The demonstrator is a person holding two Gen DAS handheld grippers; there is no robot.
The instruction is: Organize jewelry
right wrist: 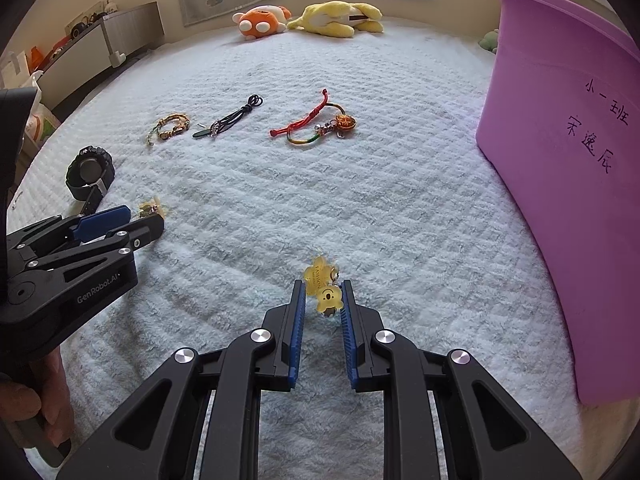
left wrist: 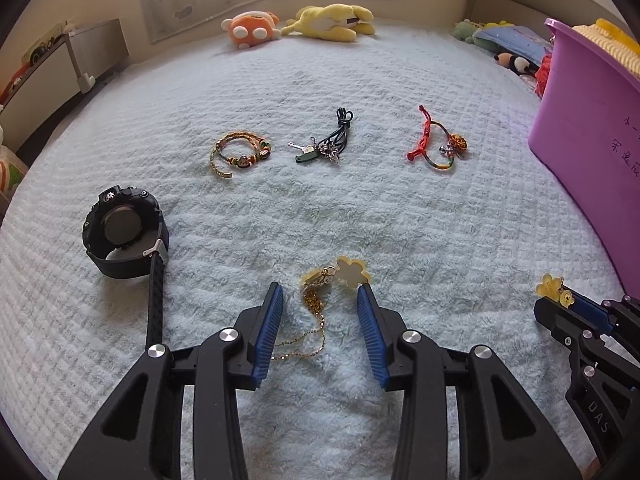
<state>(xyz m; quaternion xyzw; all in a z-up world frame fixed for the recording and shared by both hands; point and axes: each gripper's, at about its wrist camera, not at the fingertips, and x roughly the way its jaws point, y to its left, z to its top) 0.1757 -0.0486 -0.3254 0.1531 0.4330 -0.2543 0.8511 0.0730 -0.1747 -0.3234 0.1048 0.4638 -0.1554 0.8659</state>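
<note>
A pale quilted bedspread (left wrist: 320,208) carries everything. The left gripper (left wrist: 320,296) stands spread wide around a gold chain necklace (left wrist: 316,308) with yellow flower charms: light, limp, best pinched at the clasp cluster. The right gripper (right wrist: 323,292) grasps a yellow charm (right wrist: 326,294), near the purple bin (right wrist: 568,160).

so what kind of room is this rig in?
Most likely a child's bedroom. The work surface is a bed with a pale fleece blanket, plush toys lie along its far edge by a curtained window, and a purple plastic bin with handwritten characters stands on the right.
</note>
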